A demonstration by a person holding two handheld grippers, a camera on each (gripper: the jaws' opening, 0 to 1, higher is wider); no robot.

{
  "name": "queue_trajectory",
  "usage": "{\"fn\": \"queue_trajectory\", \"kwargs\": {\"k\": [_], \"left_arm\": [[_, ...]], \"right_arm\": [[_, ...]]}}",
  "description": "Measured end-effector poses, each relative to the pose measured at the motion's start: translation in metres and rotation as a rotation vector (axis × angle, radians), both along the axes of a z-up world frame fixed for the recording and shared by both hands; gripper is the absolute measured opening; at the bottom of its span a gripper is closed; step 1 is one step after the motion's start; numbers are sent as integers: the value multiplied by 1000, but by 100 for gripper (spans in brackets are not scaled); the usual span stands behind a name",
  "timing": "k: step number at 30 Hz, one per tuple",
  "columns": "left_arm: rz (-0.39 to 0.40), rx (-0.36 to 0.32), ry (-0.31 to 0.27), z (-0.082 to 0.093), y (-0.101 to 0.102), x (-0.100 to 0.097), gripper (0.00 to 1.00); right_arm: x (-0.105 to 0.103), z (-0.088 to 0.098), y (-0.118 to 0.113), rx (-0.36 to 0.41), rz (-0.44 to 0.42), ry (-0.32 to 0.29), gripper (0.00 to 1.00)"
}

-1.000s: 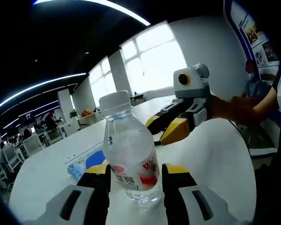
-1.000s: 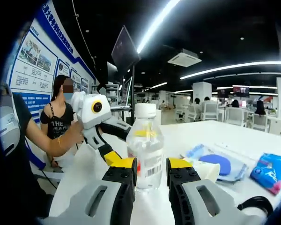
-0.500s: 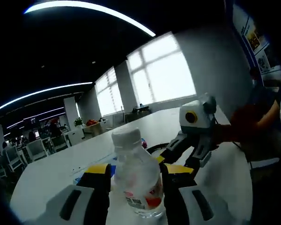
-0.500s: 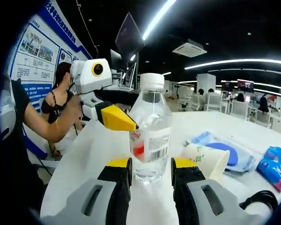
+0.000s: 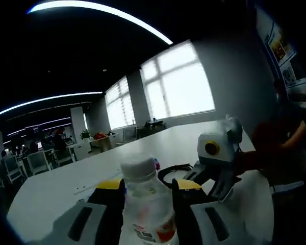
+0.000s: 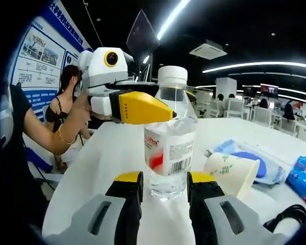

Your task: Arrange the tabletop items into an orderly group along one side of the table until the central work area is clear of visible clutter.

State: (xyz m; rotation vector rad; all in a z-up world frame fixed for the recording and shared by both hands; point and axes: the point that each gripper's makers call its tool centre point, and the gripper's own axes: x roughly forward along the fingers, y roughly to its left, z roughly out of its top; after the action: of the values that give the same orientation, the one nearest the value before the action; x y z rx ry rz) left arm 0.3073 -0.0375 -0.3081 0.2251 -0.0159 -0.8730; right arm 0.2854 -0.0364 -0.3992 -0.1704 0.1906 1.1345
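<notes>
The water bottle [image 5: 144,204] stands upright on the bench [image 5: 56,189], its long axis vertical, between the jaws of the left hand-held gripper [image 5: 145,191], which look closed on its body. The right hand-held gripper [image 6: 163,185] sits just in front of it, open, holding nothing. Compared with a second ago, the left one sits higher on the bottle, nearer the cap

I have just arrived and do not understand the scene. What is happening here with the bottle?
A person is tidying a white table with two handheld grippers. The left gripper grips a clear water bottle near its shoulder, jaws on either side. The right gripper sits at the bottle's base, jaws flanking it. A tipped paper cup and blue packets lie beside.
</notes>
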Motion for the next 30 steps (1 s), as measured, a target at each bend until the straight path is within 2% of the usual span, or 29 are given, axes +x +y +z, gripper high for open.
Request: {"fn": "queue_trajectory", "kwargs": {"k": [12, 16, 21, 27, 30], "left_arm": [[-2, -75, 22, 14, -5, 7, 28], [-5, -151, 45, 17, -9, 10, 26], [16, -182, 48, 18, -5, 12, 26], [6, -200, 45, 20, -3, 10, 25], [6, -197, 46, 21, -2, 9, 25]], "right_arm": [[5, -9, 5, -4, -4, 9, 36], [5, -14, 6, 23, -13, 36, 37], [6, -28, 10, -2, -20, 66, 37], [9, -31, 16, 7, -30, 71, 39], [10, -31, 19, 21, -30, 95, 39]]}}
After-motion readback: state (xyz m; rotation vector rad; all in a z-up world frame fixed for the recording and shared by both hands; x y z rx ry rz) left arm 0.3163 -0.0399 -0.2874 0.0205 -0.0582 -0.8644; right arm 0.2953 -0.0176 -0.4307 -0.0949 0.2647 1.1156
